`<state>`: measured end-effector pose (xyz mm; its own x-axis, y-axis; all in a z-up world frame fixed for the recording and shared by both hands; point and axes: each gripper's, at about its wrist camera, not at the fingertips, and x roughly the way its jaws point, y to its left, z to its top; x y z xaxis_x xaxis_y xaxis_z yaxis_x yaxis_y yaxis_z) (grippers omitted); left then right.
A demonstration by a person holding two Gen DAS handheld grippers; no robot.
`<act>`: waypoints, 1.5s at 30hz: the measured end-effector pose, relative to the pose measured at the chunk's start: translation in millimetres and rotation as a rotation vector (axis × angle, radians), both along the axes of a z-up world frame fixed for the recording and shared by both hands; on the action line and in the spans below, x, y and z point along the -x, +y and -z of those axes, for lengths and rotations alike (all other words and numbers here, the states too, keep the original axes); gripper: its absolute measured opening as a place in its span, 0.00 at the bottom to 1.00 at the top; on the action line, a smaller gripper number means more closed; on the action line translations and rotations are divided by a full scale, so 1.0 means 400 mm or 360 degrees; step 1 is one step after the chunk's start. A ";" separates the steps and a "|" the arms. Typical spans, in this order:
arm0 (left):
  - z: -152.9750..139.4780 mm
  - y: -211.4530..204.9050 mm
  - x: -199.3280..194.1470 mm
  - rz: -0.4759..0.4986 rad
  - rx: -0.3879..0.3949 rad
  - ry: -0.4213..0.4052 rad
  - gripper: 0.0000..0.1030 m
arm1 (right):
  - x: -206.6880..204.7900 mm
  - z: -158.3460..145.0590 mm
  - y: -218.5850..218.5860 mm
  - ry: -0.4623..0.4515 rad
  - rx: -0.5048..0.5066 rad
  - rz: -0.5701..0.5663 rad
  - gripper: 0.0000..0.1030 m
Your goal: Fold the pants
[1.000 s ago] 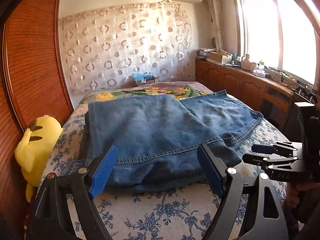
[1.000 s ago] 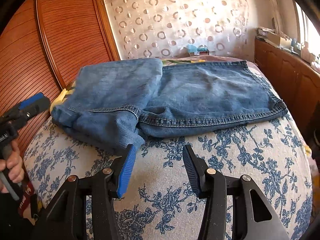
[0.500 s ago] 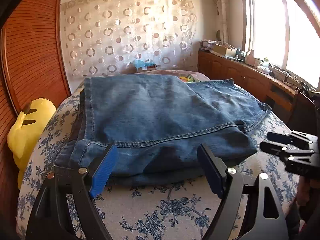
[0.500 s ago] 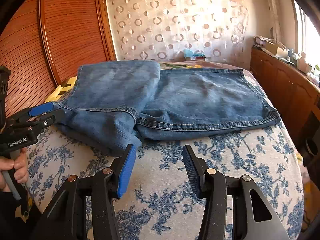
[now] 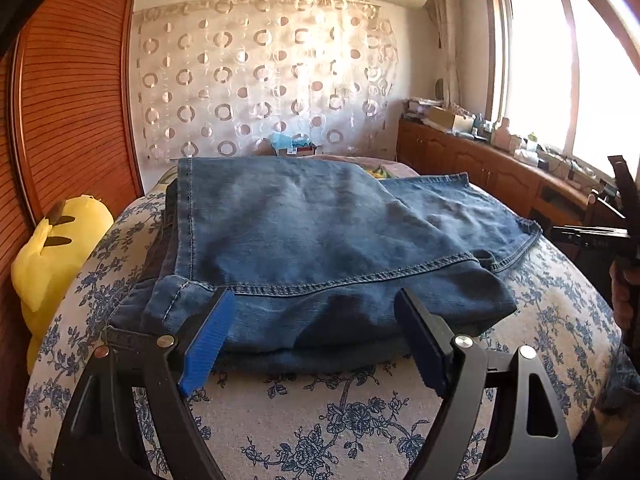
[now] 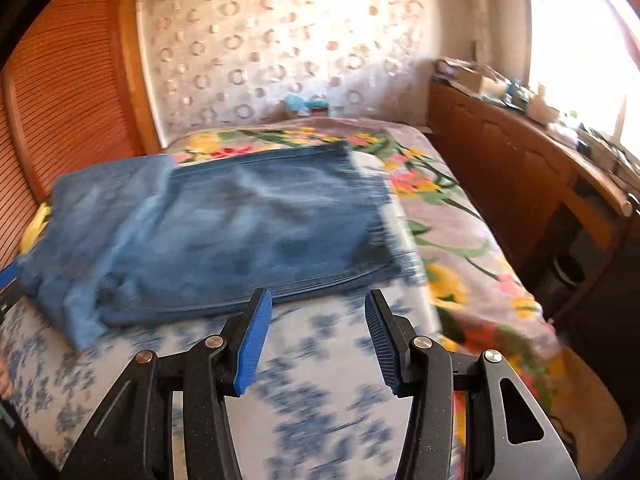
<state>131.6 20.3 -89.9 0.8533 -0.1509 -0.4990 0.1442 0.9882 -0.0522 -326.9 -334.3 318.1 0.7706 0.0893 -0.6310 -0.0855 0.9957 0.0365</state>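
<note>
A yellow plush toy [image 5: 52,248] sits wedged at the bed's [image 5: 320,412] left edge against the wooden panel. The denim pants [image 5: 312,248] lie folded across the bed's near end, layers stacked, hem stitching showing. The left tool [image 5: 316,336] gapes wide, released, just before their near edge. The right tool [image 6: 318,340] hangs released over floral bedding; its view is blurred.

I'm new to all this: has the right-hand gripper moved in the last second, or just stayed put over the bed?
Yes. The right gripper has swung rightward: its view, once centred on the jeans, now takes in the wooden cabinet and flowered blanket, blurred by motion.
</note>
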 end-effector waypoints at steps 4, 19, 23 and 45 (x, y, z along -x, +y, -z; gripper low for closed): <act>-0.002 0.005 0.002 -0.0004 0.0014 -0.0010 0.80 | -0.070 0.008 -0.041 0.0080 0.0015 0.0041 0.49; -0.066 -0.013 0.041 0.0050 -0.0125 -0.0039 0.80 | -0.205 0.042 -0.009 0.0226 0.0114 0.0073 0.35; -0.072 -0.008 0.042 0.0060 -0.0098 -0.0026 0.80 | -0.226 0.043 -0.002 0.0228 0.0055 0.0029 0.12; -0.099 0.133 0.059 -0.0118 -0.0045 -0.0034 0.80 | -0.071 -0.267 0.498 -0.0174 -0.0221 -0.0928 0.12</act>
<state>108.1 73.3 -50.1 0.8720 -0.0728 -0.4840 0.0712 0.9972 -0.0216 -298.6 -134.9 424.8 0.6296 0.5919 -0.5033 -0.6259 0.7702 0.1227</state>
